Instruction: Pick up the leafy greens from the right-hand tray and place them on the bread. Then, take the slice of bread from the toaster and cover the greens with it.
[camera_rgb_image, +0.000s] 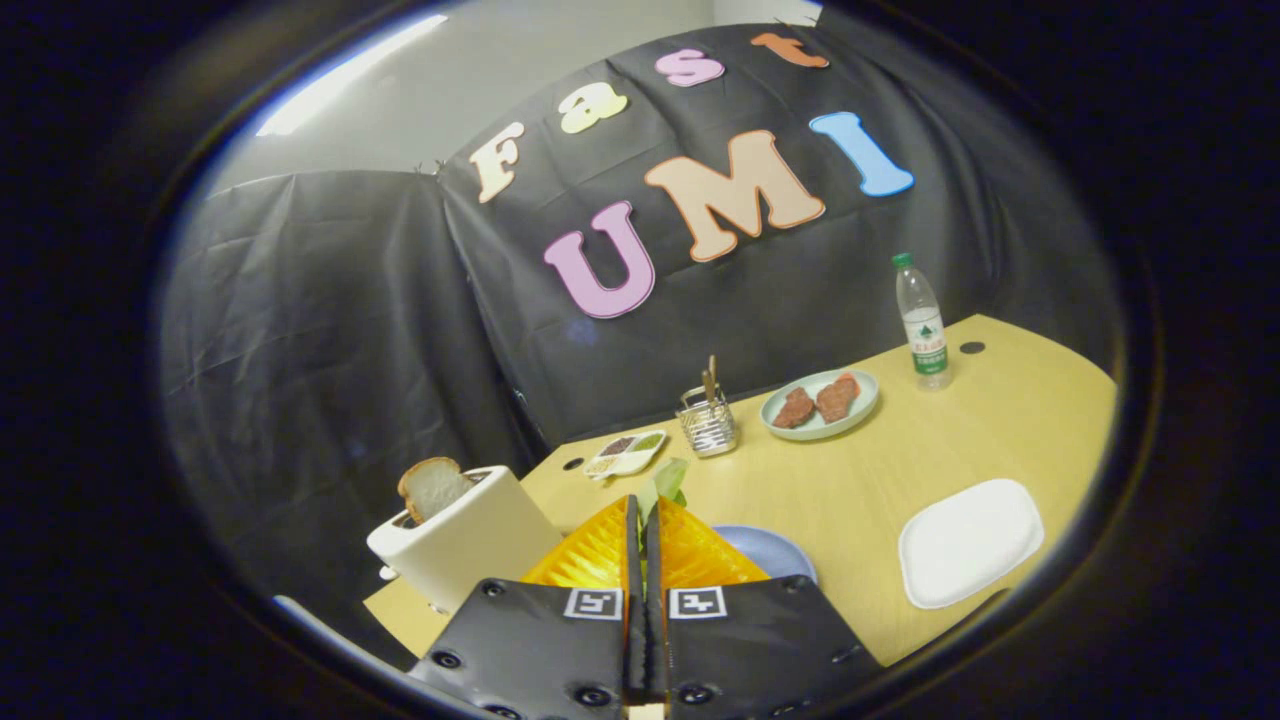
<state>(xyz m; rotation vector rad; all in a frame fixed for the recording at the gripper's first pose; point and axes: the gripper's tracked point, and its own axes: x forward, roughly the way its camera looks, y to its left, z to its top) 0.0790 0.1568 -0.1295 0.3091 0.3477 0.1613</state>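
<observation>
My gripper (645, 503) is shut on the leafy greens (668, 483), a green leaf that sticks up from between the fingertips. It hangs above a blue plate (775, 552), whose edge shows just right of the fingers; what lies on that plate is hidden by the fingers. Left of the fingers stands a white toaster (460, 545) with a slice of bread (432, 488) poking out of its slot. The white tray (968, 541) to the right of the fingers has nothing on it.
Beyond the fingers are a small divided dish of sauces (628, 453), a wire holder with sticks (708, 420) and a green plate with two meat pieces (822, 402). A water bottle (921, 322) stands at the far right of the yellow table (1000, 430).
</observation>
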